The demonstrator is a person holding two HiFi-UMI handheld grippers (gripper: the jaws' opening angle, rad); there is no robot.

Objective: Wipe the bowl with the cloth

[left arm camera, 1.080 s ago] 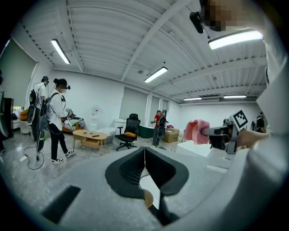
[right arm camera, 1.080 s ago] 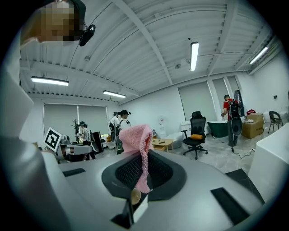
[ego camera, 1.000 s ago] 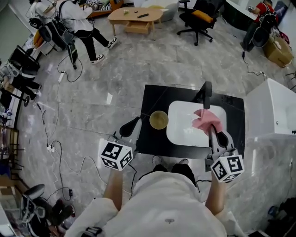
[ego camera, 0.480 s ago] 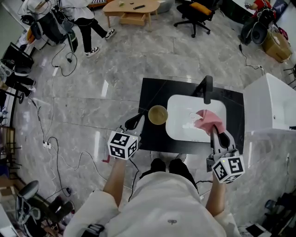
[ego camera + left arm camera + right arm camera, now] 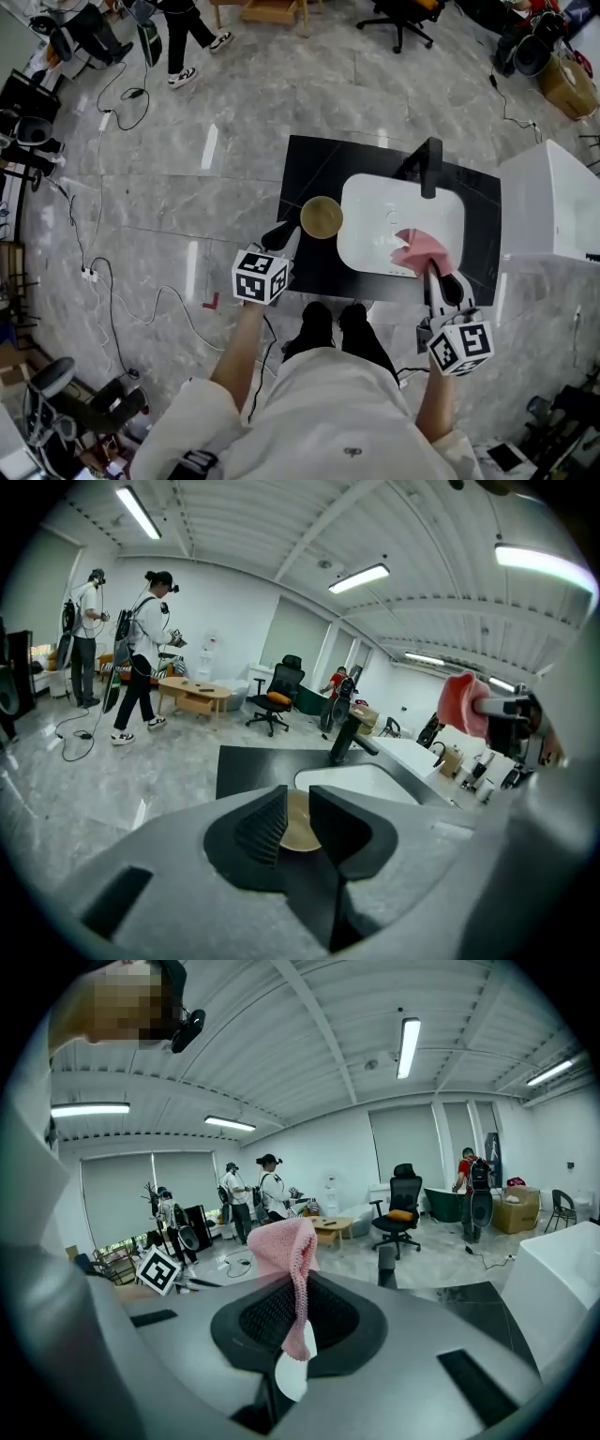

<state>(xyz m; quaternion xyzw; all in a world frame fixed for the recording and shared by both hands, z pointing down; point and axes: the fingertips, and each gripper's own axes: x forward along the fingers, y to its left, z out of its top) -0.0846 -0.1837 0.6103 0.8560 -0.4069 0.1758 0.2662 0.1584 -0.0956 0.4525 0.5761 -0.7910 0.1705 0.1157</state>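
Note:
A tan bowl (image 5: 322, 217) stands on the black counter (image 5: 309, 173), left of the white sink (image 5: 375, 211). My left gripper (image 5: 284, 235) reaches in from the counter's front left, its tips just short of the bowl's rim. Its jaws have just been opening and stand a little apart, with nothing pressed between them. In the left gripper view the bowl (image 5: 298, 829) shows through the gap of the left gripper (image 5: 298, 801). My right gripper (image 5: 431, 272) is shut on a pink cloth (image 5: 422, 246) over the sink's front right part. The cloth (image 5: 286, 1251) hangs from the right gripper (image 5: 298, 1321).
A black faucet (image 5: 428, 164) rises at the sink's far edge. A white cabinet (image 5: 553, 211) stands right of the counter. Cables (image 5: 103, 281) trail over the marble floor at the left. People, a wooden table and office chairs are far off across the room.
My left gripper has come down and forward to the bowl's near left side, and its jaws have parted. The right gripper with the cloth has sunk a little over the sink.

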